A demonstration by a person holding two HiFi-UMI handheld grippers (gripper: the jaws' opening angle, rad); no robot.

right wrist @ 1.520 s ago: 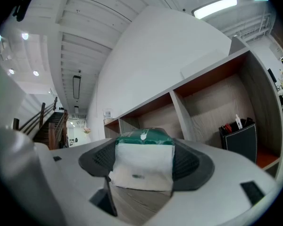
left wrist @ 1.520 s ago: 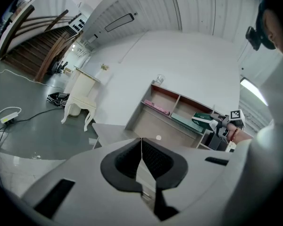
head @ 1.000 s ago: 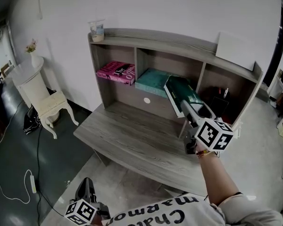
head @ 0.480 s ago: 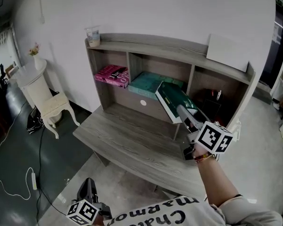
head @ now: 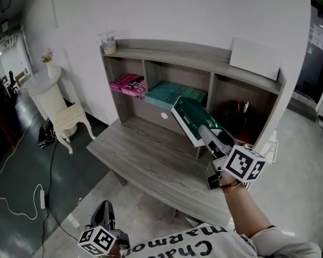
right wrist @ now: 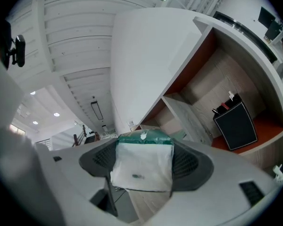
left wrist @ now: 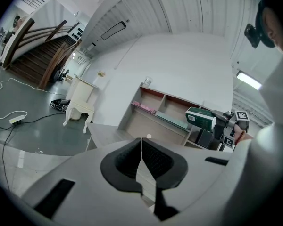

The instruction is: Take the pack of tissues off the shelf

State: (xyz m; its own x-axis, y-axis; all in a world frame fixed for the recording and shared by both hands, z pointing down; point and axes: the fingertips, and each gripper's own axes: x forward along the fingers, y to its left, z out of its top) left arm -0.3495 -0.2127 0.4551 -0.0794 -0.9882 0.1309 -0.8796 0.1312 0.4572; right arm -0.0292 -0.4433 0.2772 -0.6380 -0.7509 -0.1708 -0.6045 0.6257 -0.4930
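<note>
The pack of tissues [head: 189, 118], green with a white end, is clamped between the pads of my right gripper [head: 202, 129]. It hangs tilted over the desk [head: 145, 163], just in front of the grey wooden shelf [head: 194, 50] and outside its compartments. In the right gripper view the pack [right wrist: 144, 163] fills the gap between both pads. The left gripper view shows the same pack [left wrist: 200, 118] held out in front of the shelf [left wrist: 153, 102]. My left gripper [head: 103, 220] hangs low at the bottom left, away from the desk, its pads [left wrist: 148, 166] together with nothing between them.
A pink book [head: 129, 83] lies in the shelf's left compartment, a teal stack [head: 172, 93] in the middle one and a black box [head: 238, 114] in the right one. A cup [head: 109, 41] and a white board [head: 254, 58] sit on top. A white side table [head: 47, 86] and stool [head: 70, 121] stand at the left.
My right gripper has drawn the pack away from the shelf's compartments and lower over the desk, rolling it a little. The left gripper has shifted slightly at the bottom edge.
</note>
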